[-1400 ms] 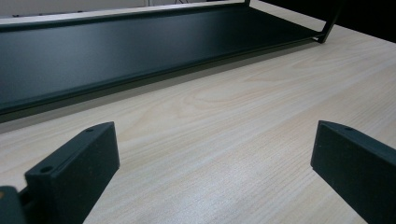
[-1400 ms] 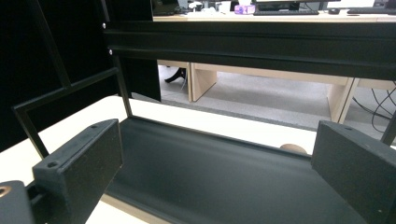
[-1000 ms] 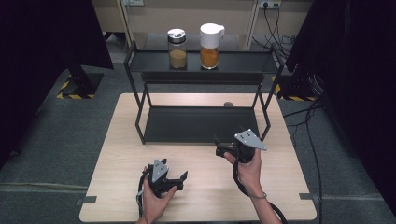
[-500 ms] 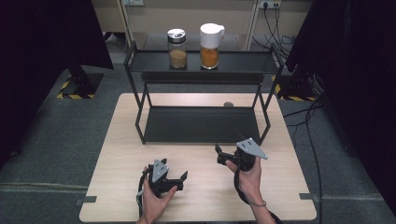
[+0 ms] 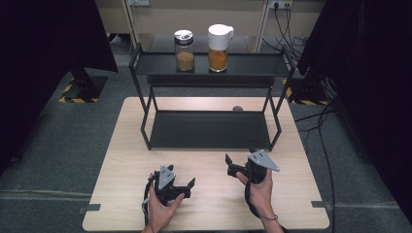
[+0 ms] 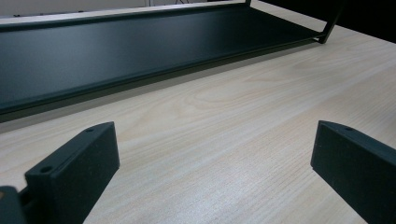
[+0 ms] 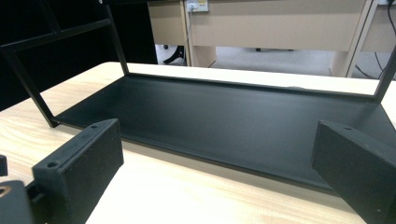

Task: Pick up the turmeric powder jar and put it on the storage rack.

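A black two-tier metal rack [image 5: 210, 130] stands on the far half of the wooden table [image 5: 126, 145]. On its top shelf stand a glass jar [image 5: 184, 50] with a silver lid and tan contents, and a white-lidded jar [image 5: 218, 47] with orange contents. My left gripper [image 5: 174, 186] rests low near the table's front edge, open, with nothing between its jaws. My right gripper [image 5: 239, 159] hovers open in front of the rack's right half. In the left gripper view the left gripper [image 6: 210, 172] points at the bottom shelf [image 6: 140, 46]. The right gripper [image 7: 215, 172] faces the same shelf [image 7: 233, 116] close up.
A small dark round object [image 5: 237, 108] lies on the table behind the rack. Bare wood runs along the front of the table and beside both rack ends. Dark curtains hang at left and right, and cables trail over the floor [image 5: 316, 131] at right.
My right gripper has drawn back from the rack toward the table's front edge and slightly right. The left gripper has stayed put.
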The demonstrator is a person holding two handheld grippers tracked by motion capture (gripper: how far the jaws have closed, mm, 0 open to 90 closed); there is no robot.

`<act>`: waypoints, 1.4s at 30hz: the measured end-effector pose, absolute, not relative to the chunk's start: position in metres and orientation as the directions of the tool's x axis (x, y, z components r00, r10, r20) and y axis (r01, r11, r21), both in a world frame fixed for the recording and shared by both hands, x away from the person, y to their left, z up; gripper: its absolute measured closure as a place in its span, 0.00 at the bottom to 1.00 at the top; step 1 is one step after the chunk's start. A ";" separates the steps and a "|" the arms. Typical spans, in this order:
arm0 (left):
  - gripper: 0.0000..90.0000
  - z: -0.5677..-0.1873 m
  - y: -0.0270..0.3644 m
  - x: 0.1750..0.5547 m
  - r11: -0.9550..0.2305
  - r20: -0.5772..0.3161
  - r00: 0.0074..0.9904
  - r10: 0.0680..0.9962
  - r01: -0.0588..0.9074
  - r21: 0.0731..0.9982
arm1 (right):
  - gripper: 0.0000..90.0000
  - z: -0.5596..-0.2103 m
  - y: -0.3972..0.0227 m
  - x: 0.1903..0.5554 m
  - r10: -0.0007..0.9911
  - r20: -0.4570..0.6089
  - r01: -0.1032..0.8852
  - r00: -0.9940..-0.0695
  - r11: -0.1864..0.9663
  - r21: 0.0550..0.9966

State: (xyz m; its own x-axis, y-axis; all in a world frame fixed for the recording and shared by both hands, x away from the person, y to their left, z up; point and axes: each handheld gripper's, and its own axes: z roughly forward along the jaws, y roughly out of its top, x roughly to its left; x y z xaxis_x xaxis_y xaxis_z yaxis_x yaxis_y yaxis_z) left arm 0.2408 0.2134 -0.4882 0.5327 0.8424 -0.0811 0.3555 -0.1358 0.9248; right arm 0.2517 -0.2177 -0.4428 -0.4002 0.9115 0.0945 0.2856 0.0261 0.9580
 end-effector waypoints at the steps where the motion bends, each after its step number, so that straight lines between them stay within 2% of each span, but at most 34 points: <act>1: 0.00 -0.488 0.213 0.241 -0.136 -0.081 0.533 0.842 0.356 0.924 | 0.03 -0.444 -0.218 0.251 0.911 0.095 0.287 -0.401 0.027 0.958; 42: 0.00 -0.489 0.216 0.242 -0.118 -0.101 0.527 0.844 0.365 0.923 | 0.03 -0.485 -0.234 0.226 0.922 0.131 0.370 -0.364 0.014 0.929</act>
